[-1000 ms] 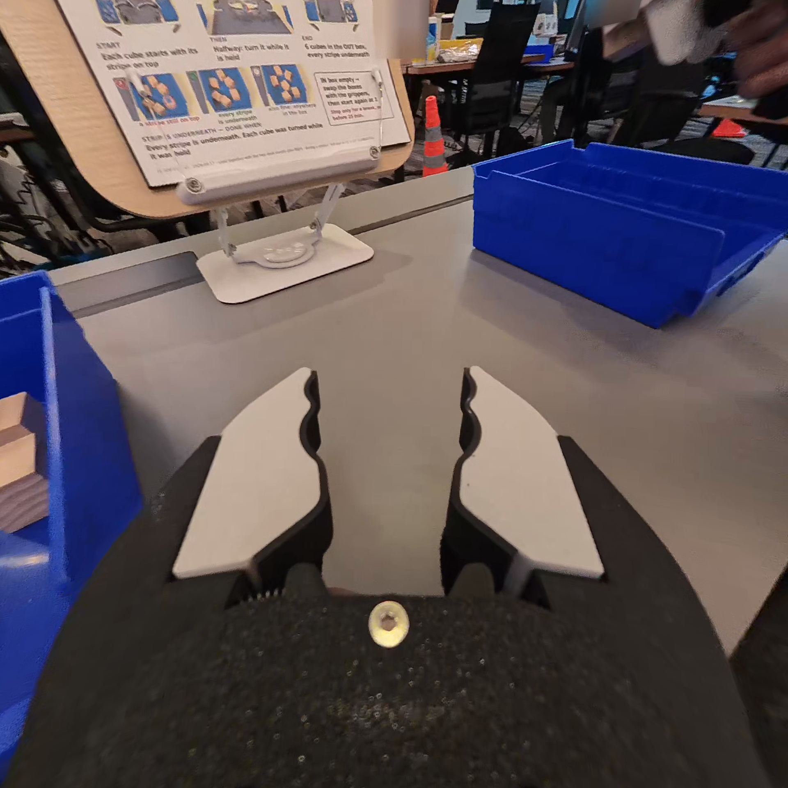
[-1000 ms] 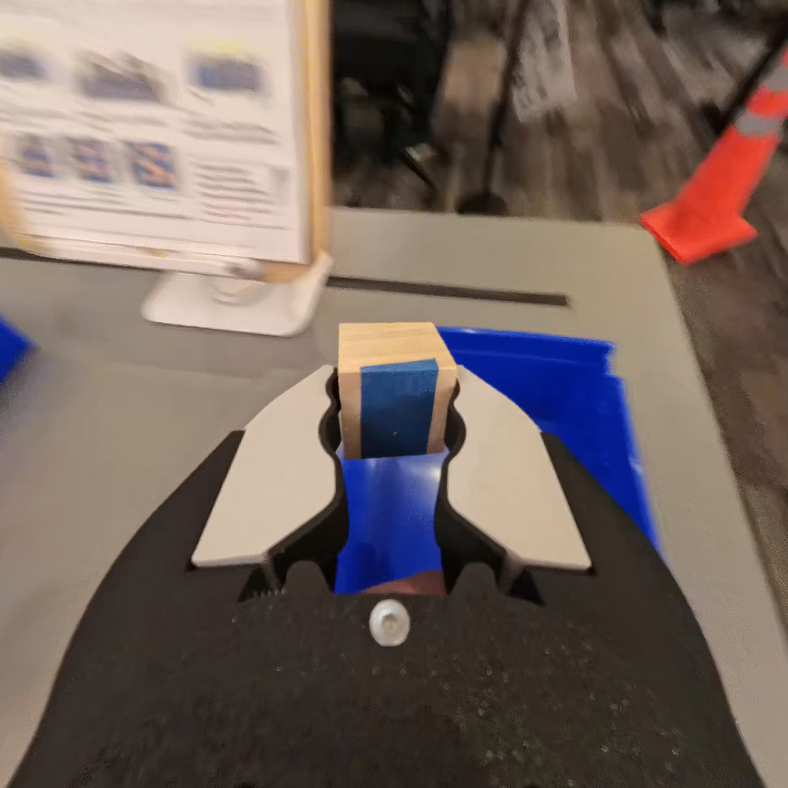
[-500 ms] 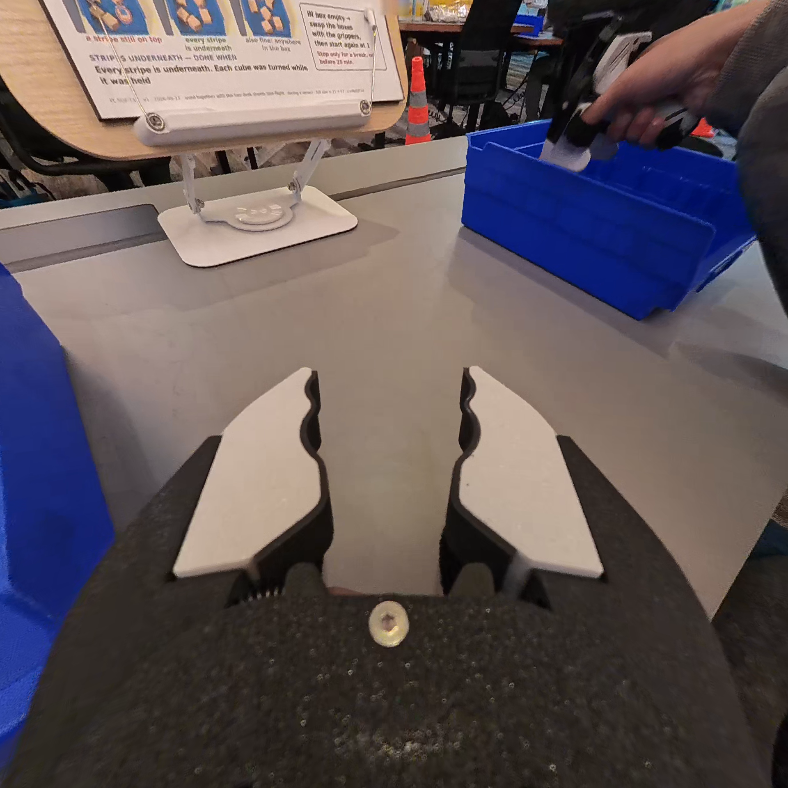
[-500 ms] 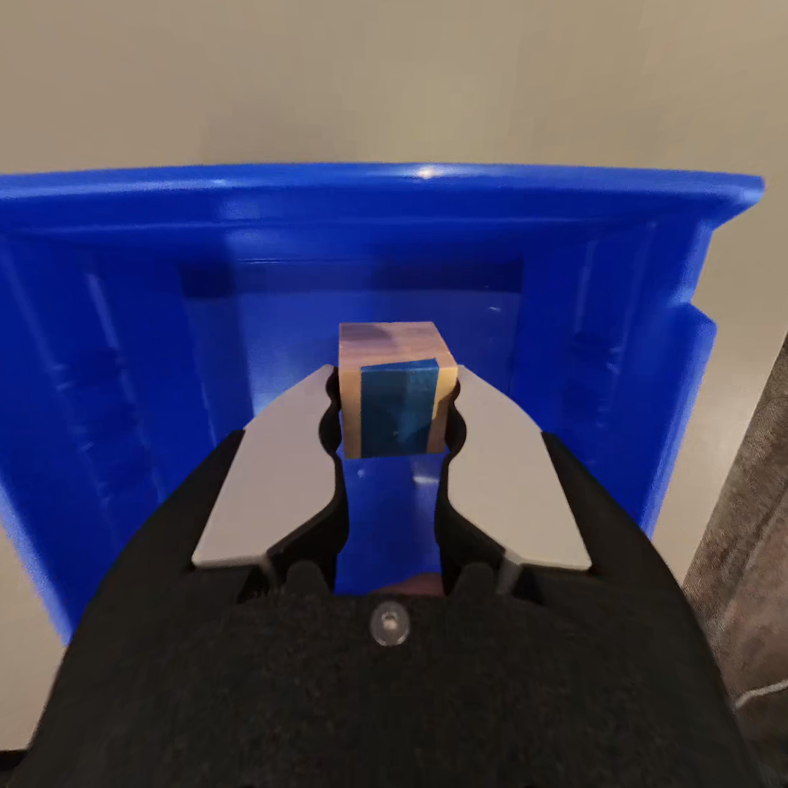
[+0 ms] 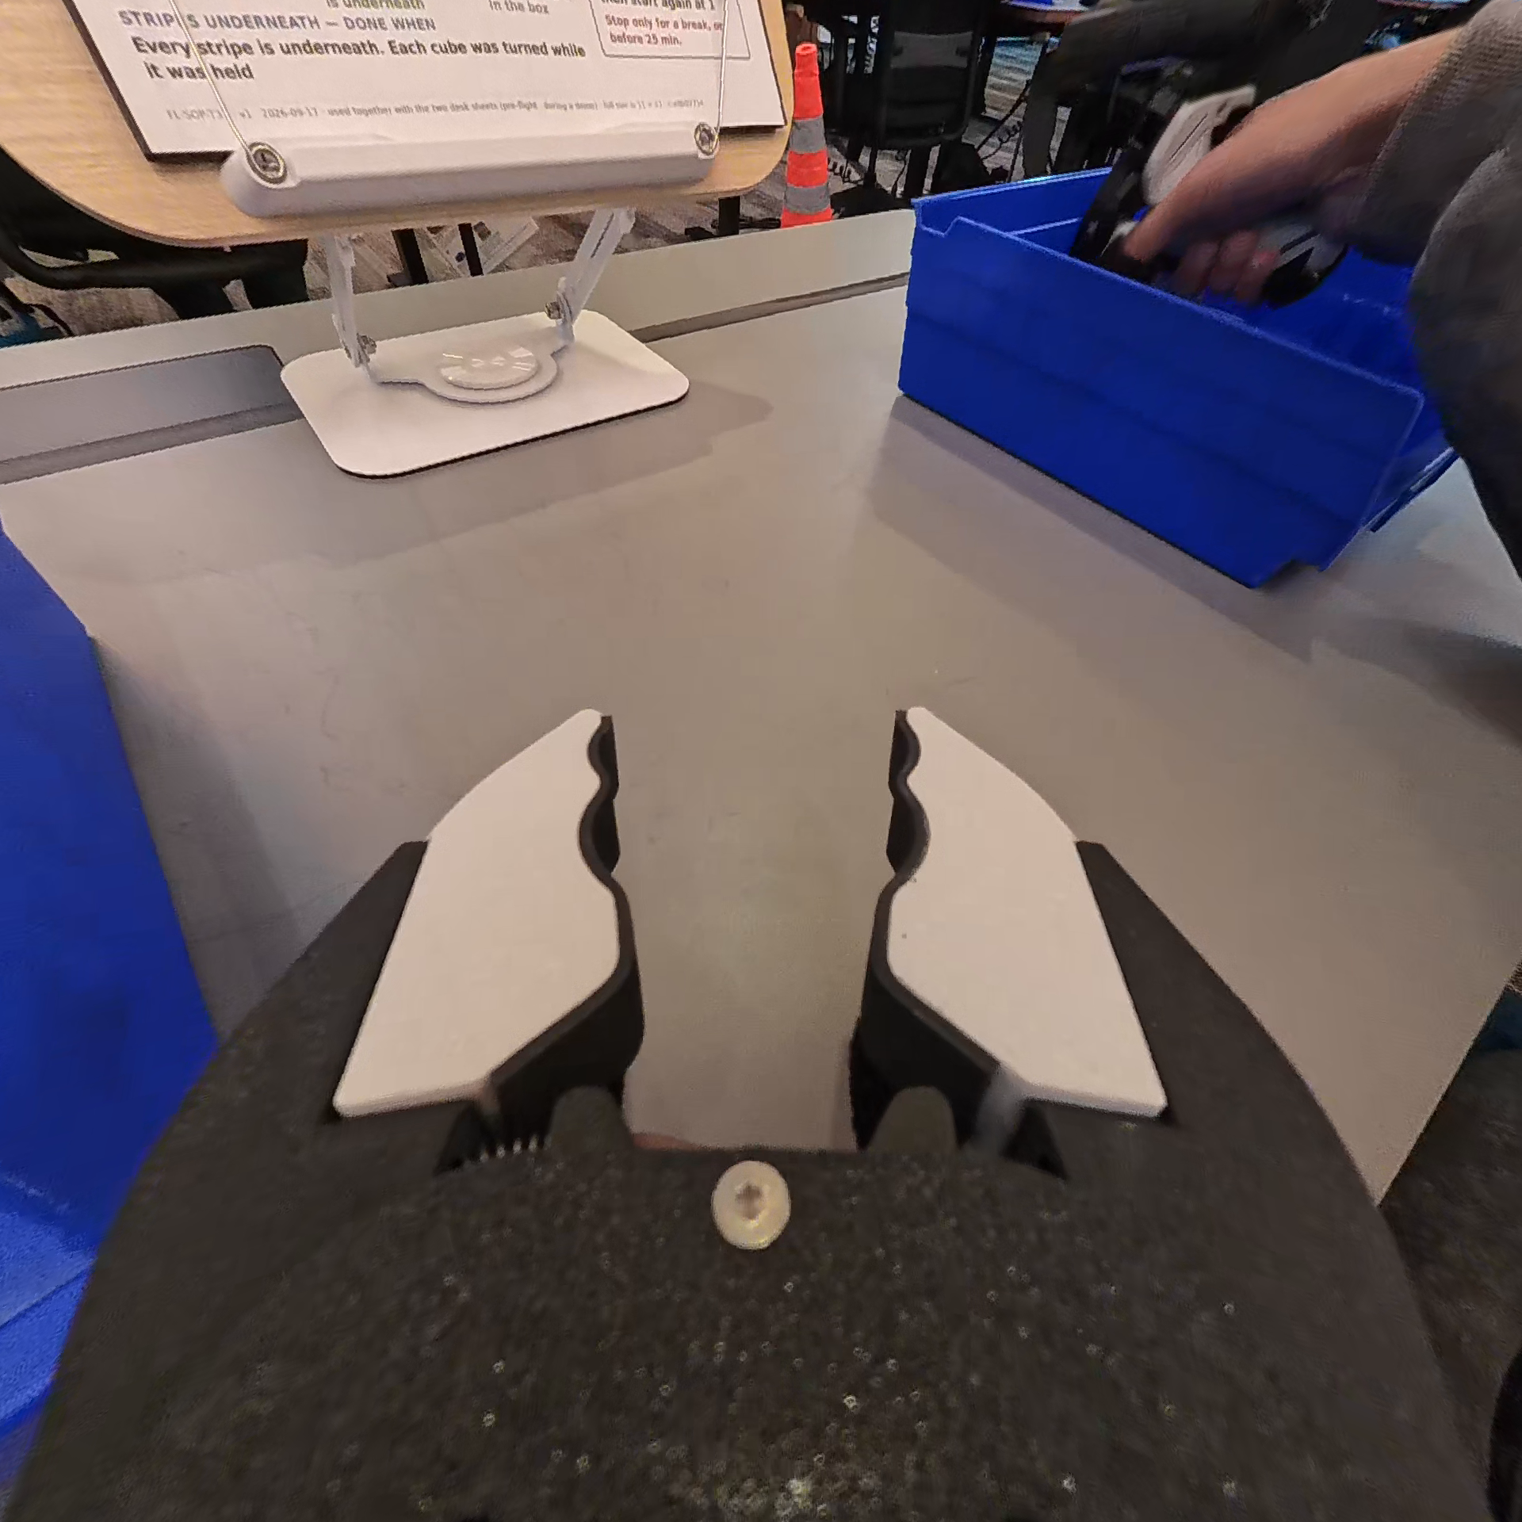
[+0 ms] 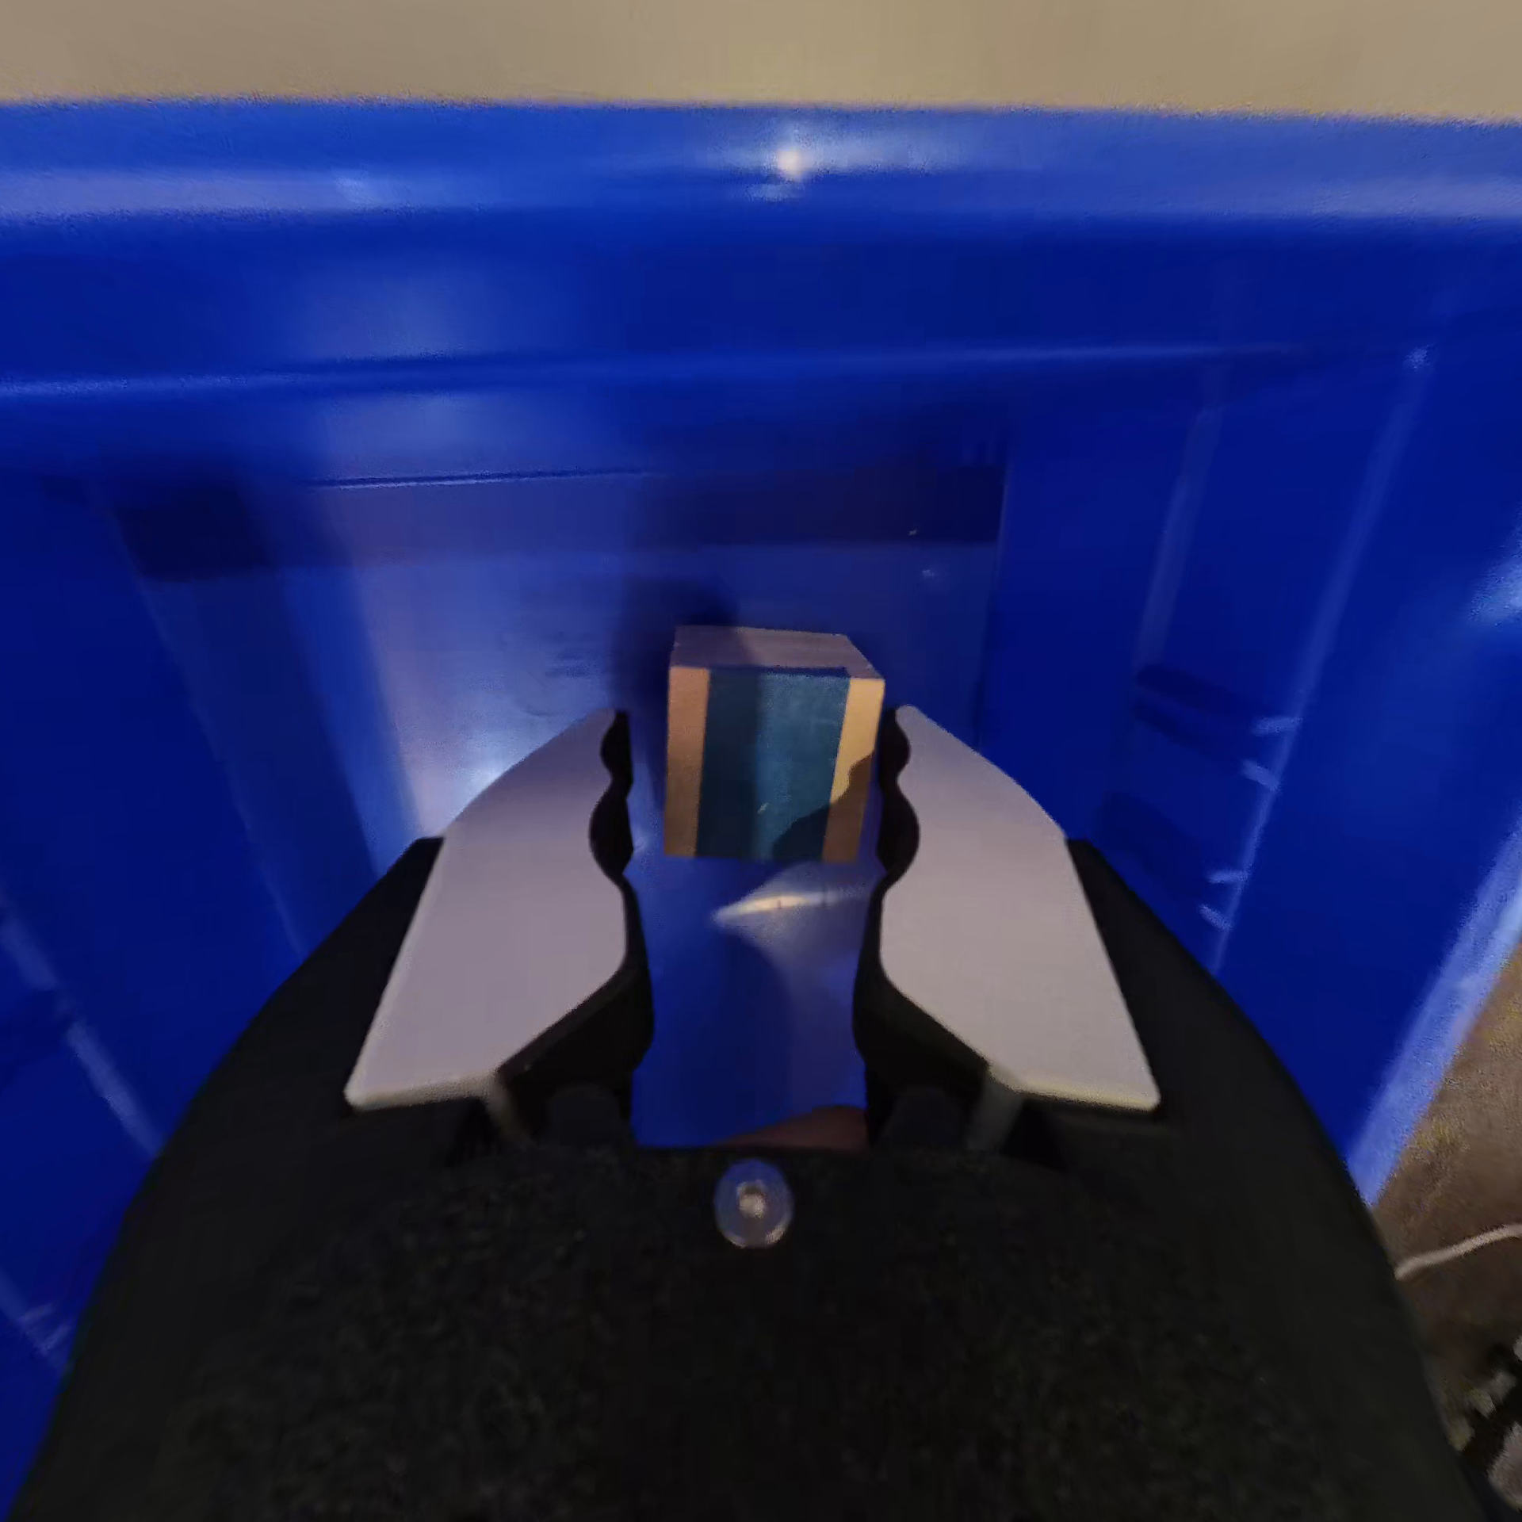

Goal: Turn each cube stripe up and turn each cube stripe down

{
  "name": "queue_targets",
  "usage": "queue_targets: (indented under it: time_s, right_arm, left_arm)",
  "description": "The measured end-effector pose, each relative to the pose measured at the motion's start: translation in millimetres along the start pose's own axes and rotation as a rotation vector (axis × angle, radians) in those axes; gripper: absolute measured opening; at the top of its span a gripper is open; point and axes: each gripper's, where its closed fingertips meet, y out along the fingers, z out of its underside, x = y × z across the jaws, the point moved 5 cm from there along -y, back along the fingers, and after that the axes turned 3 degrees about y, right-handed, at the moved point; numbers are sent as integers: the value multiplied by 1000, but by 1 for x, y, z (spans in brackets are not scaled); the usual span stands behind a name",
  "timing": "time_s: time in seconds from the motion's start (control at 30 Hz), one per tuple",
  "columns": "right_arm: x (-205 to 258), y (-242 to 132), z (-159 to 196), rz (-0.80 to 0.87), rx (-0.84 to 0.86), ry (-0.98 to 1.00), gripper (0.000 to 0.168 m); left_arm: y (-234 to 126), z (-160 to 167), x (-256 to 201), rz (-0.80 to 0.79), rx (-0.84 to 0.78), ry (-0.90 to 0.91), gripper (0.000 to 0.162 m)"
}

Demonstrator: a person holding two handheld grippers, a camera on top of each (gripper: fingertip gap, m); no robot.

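Left gripper (image 5: 751, 791): jaws spread wide, empty, over grey table (image 5: 741, 576).
Right gripper (image 6: 758, 782): jaws parted, flanking striped wooden cube (image 6: 774, 766) mid-frame, contact unclear, inside blue bin (image 6: 741, 329).

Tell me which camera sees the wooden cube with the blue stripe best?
The right wrist view. The wooden cube sits close up inside the blue bin, stripe facing the camera, between the right gripper's open jaws. The left wrist view shows only that bin's outside; the cube is hidden.

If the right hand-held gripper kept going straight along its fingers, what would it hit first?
Probably the cube, sitting between the open right hand-held gripper fingertips with gaps either side; behind it, the blue bin. Depth is uncertain.
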Motion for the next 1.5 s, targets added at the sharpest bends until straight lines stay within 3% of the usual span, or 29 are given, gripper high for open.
queue_targets:
  time_s: [0.1,0.17,0.23,0.37,0.47,0.53,0.6,0.67,0.93,1.13,1.3,1.5]
  right_arm:
    - [4,-33,2,-1,-106,-65,62]
    - [15,-79,6,-7,-298,-135,63]
    - [41,-133,25,-122,-548,-206,60]
    - [106,-208,103,-414,-1088,-318,56]
    - [152,-200,161,-561,-1290,-332,49]
    - [182,-169,187,-634,-1288,-323,42]
    - [212,-138,209,-754,-1278,-364,47]
    - [226,-118,215,-648,-1256,-466,53]
    - [236,-109,224,-714,-1200,-504,52]
    - [237,-101,226,-771,-1134,-484,51]
    - [241,-94,226,-784,-1088,-499,47]
    - [243,-95,227,-793,-1074,-532,46]
  left_arm:
    - [0,1,0,-2,3,8,63]
    - [-1,1,1,-5,-1,12,63]
    - [-1,0,2,-7,-1,10,63]
    - [0,0,1,-3,-5,-3,63]
    - [1,0,-2,-19,-4,19,63]
    - [3,3,-4,-30,10,42,62]
    - [6,7,-7,-31,34,58,62]
    - [8,9,-9,-30,46,64,62]
    - [9,9,-8,-75,75,114,62]
    - [-14,-8,-4,-77,90,24,63]
    - [-71,-30,72,-300,236,-39,63]
    - [-96,-2,200,-498,515,-278,66]
